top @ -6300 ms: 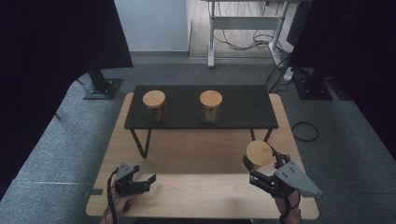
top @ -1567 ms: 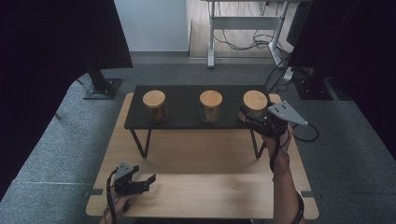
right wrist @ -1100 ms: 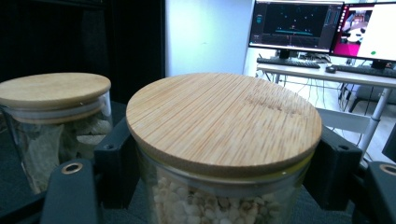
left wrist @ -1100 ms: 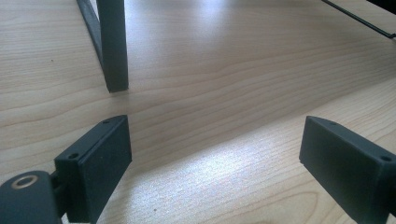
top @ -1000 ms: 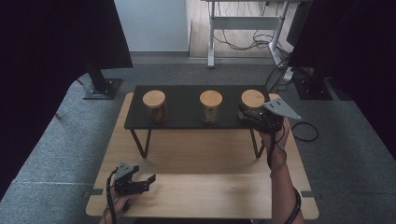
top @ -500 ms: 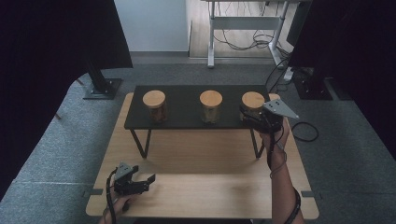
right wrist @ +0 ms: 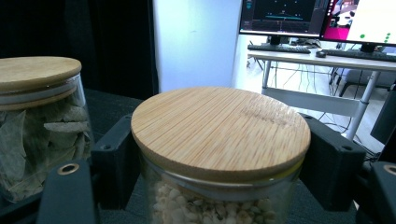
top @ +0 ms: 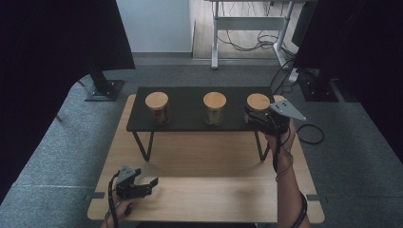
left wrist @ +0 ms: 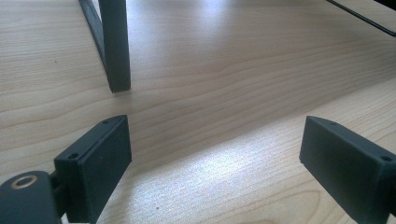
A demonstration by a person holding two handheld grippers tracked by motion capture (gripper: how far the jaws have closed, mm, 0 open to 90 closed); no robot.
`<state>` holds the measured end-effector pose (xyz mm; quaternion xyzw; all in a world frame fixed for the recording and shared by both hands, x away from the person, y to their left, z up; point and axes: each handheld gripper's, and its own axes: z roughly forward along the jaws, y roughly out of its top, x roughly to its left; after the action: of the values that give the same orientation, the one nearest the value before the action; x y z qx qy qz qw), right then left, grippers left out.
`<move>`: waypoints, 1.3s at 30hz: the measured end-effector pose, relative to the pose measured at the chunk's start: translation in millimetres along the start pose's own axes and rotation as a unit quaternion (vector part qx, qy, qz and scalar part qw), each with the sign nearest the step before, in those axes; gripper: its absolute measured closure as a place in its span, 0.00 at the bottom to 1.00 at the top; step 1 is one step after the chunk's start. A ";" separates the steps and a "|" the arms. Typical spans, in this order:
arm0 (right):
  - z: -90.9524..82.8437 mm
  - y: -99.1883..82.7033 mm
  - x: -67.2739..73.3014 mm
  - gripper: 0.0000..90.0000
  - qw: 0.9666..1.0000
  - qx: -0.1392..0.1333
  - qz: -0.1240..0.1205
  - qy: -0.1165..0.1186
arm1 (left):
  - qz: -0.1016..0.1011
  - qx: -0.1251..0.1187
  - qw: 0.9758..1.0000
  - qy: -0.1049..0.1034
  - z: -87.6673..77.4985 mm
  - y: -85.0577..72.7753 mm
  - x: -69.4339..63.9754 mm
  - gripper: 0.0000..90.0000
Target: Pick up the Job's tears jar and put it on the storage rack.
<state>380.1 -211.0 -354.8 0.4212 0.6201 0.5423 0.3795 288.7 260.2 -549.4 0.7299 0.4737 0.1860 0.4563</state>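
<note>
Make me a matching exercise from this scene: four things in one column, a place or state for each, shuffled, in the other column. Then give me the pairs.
Things
1. left glass jar with bamboo lid
2. middle glass jar with bamboo lid
3. right glass jar with bamboo lid
4. left gripper

Places or states
A. holds pale grains
B. jaws open, by the near edge of the light wooden table
C. holds dried leaves
D. at the left end of the black shelf

Pairs: 1-D, 2-C, 3-A, 4-B

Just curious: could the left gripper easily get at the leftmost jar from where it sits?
Probably yes. The left gripper rests open on the wooden table, and the space up to the leftmost jar on the black shelf looks free.
</note>
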 end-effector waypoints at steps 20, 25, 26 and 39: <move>-8.5 -10.0 2.4 0.10 1.000 0.000 0.010 0.016 | 0.002 0.001 1.000 0.005 -1.0 -0.6 -0.2 0.09; -12.1 -14.1 3.8 0.10 1.000 0.000 0.011 0.016 | 0.003 0.002 1.000 0.007 -0.9 -0.6 -0.3 0.09; -13.7 -14.9 4.0 0.10 1.000 0.000 0.011 0.016 | 0.002 0.002 1.000 0.007 -0.7 -0.6 -0.3 0.09; -38.7 -23.0 -0.2 0.10 1.000 -0.019 0.010 0.017 | 0.001 0.006 1.000 0.007 0.2 0.0 0.1 0.09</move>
<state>341.7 -226.1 -372.8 0.4106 0.6120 0.5647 0.3714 288.8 260.1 -549.5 0.7320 0.4770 0.1888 0.4484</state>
